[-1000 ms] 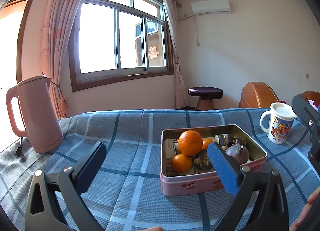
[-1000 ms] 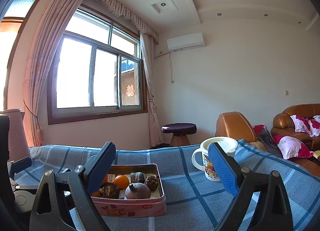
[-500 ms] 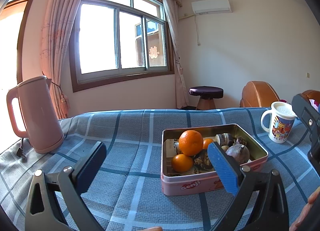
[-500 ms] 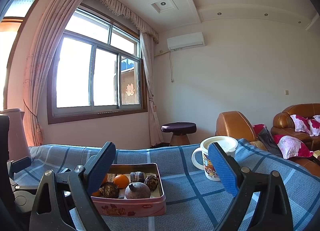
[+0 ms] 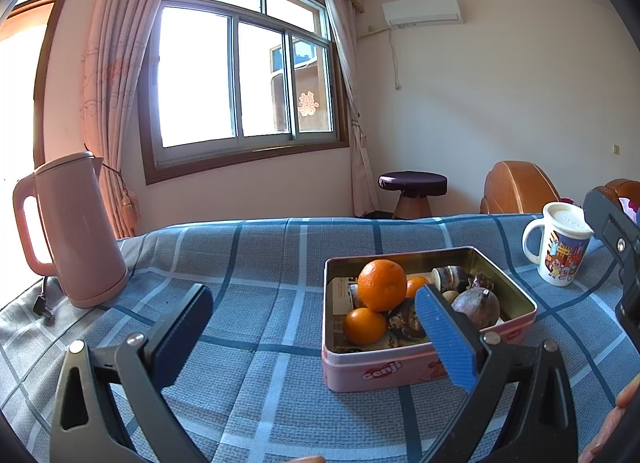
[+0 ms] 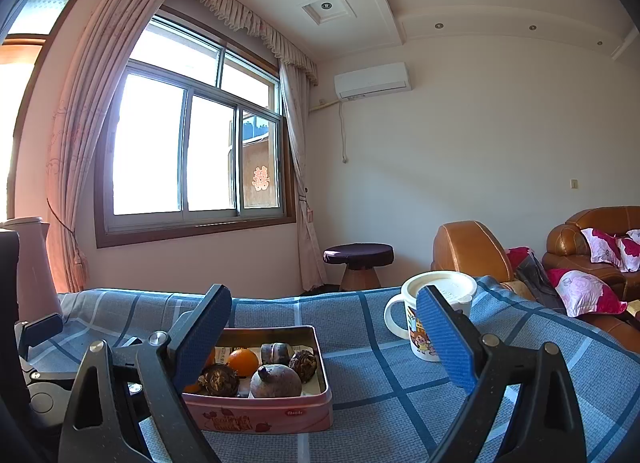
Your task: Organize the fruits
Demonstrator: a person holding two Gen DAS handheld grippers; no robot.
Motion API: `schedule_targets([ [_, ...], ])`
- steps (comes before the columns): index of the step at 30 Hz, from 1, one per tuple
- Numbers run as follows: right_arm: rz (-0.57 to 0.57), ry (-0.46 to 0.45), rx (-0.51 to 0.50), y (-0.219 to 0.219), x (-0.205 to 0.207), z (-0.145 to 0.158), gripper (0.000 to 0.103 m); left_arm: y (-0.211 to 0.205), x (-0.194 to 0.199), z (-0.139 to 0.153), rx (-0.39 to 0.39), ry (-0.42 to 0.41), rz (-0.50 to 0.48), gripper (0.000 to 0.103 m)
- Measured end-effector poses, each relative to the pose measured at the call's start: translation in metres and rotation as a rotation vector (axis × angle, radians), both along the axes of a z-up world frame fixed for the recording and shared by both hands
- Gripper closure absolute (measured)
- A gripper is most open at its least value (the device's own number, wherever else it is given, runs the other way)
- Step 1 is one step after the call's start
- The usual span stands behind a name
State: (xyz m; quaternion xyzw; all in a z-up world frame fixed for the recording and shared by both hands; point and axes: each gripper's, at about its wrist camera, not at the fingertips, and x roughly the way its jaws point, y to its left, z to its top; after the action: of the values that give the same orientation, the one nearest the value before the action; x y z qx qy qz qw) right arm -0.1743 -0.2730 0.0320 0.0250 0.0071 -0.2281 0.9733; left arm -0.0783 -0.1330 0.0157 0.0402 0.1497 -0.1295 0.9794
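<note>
A pink tin box point(image 5: 400, 369) sits on the blue checked tablecloth point(image 5: 260, 263). Inside lie a large orange point(image 5: 382, 285), two smaller oranges point(image 5: 365, 325), a dark purple round fruit point(image 5: 476, 305) and several brown pieces. My left gripper point(image 5: 316, 323) hovers open in front of the tin, nothing between its fingers; its right pad overlaps the tin's near right side. In the right wrist view the tin point(image 6: 260, 415) lies low and left, the purple fruit point(image 6: 276, 381) nearest. My right gripper point(image 6: 324, 327) is open and empty, above the cloth to the tin's right.
A pink electric kettle point(image 5: 74, 231) stands at the cloth's left with its cord trailing. A lidded white cartoon mug point(image 5: 560, 249) stands to the right of the tin, also the mug point(image 6: 432, 315) behind my right pad. Brown sofas with pink cushions point(image 6: 588, 291) lie beyond the table's right edge.
</note>
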Motion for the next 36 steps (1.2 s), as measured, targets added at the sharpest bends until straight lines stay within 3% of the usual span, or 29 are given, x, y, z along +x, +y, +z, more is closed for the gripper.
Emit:
schedule_targets([
  [36, -0.002, 0.002, 0.007, -0.002, 0.0005, -0.0023, 0.008, 0.004, 0.002, -0.0023, 0.001, 0.008, 0.005, 0.0],
])
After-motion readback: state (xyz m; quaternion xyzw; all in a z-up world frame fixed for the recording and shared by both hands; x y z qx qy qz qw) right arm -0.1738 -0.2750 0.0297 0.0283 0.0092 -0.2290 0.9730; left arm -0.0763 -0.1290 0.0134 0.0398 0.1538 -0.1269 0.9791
